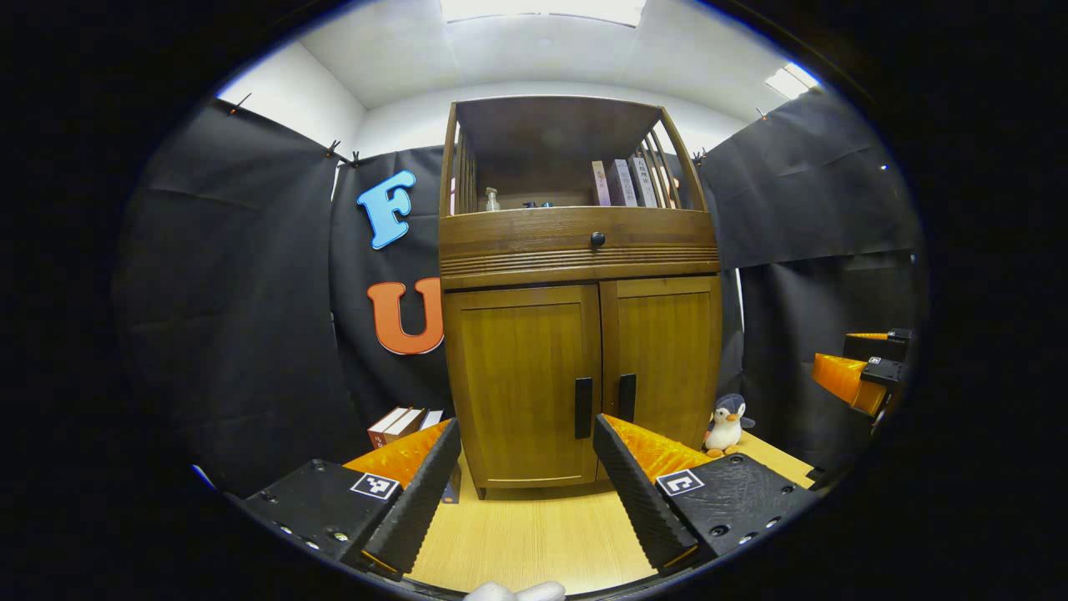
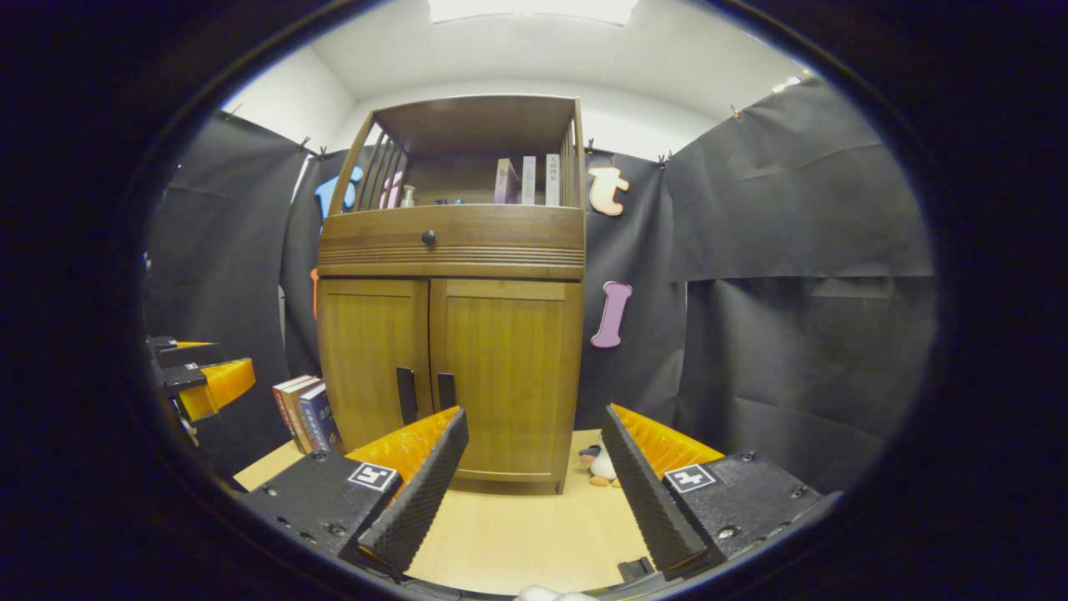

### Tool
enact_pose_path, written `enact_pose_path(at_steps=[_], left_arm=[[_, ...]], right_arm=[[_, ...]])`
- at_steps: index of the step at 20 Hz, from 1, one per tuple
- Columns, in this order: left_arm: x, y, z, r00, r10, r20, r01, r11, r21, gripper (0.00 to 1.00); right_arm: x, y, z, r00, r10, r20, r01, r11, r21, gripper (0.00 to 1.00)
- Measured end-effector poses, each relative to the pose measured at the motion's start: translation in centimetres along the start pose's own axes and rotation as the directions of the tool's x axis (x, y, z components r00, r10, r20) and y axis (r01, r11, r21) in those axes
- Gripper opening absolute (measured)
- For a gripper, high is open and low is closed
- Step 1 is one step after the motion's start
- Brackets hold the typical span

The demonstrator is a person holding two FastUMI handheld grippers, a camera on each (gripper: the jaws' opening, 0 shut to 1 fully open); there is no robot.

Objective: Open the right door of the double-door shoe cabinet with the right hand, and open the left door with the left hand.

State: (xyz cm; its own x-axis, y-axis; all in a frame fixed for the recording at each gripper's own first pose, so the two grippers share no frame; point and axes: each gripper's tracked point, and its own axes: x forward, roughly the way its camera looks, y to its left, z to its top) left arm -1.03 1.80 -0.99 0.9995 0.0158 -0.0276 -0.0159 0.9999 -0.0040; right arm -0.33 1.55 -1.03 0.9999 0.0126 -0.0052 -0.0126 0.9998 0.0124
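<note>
A brown wooden shoe cabinet stands on the table with both lower doors closed. In the left gripper view its left door carries a dark vertical handle, and the right door a matching handle. My left gripper is open a short way in front of the left door, touching nothing. In the right gripper view the cabinet sits left of centre, with the right door and its handle. My right gripper is open, short of that door.
Books lean left of the cabinet, and a penguin plush sits at its right. A drawer with a round knob tops the doors; books and a bottle stand on the open shelf. The light wooden table stretches before the cabinet.
</note>
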Motion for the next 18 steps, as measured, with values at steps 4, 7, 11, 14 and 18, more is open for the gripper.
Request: enact_pose_path(at_steps=[4,7,11,14,18], left_arm=[[-0.2,0.6,0.2,1.0,0.007,0.007,-0.007,1.0,-0.007,0.96],[-0.5,0.6,0.4,1.0,-0.002,0.015,0.003,1.0,-0.013,0.96],[-1.1,1.4,0.6,1.0,0.004,0.026,-0.004,1.0,-0.009,0.96],[-2.0,2.0,0.7,1.0,0.008,0.025,-0.008,1.0,0.001,0.96],[-2.7,2.8,0.6,1.0,0.019,0.022,-0.019,1.0,0.017,0.96]], right_arm=[[0.1,0.5,-0.1,1.0,0.01,0.0,-0.01,1.0,-0.003,1.0],[0.5,0.7,-0.6,1.0,0.006,-0.01,-0.006,1.0,-0.016,1.0],[1.7,1.0,-1.5,1.0,-0.001,-0.02,0.001,1.0,-0.024,1.0],[3.2,2.0,-2.4,1.0,0.011,-0.022,-0.012,1.0,-0.026,1.0],[6.4,3.8,-3.7,0.999,0.028,-0.031,-0.029,1.0,-0.012,1.0]])
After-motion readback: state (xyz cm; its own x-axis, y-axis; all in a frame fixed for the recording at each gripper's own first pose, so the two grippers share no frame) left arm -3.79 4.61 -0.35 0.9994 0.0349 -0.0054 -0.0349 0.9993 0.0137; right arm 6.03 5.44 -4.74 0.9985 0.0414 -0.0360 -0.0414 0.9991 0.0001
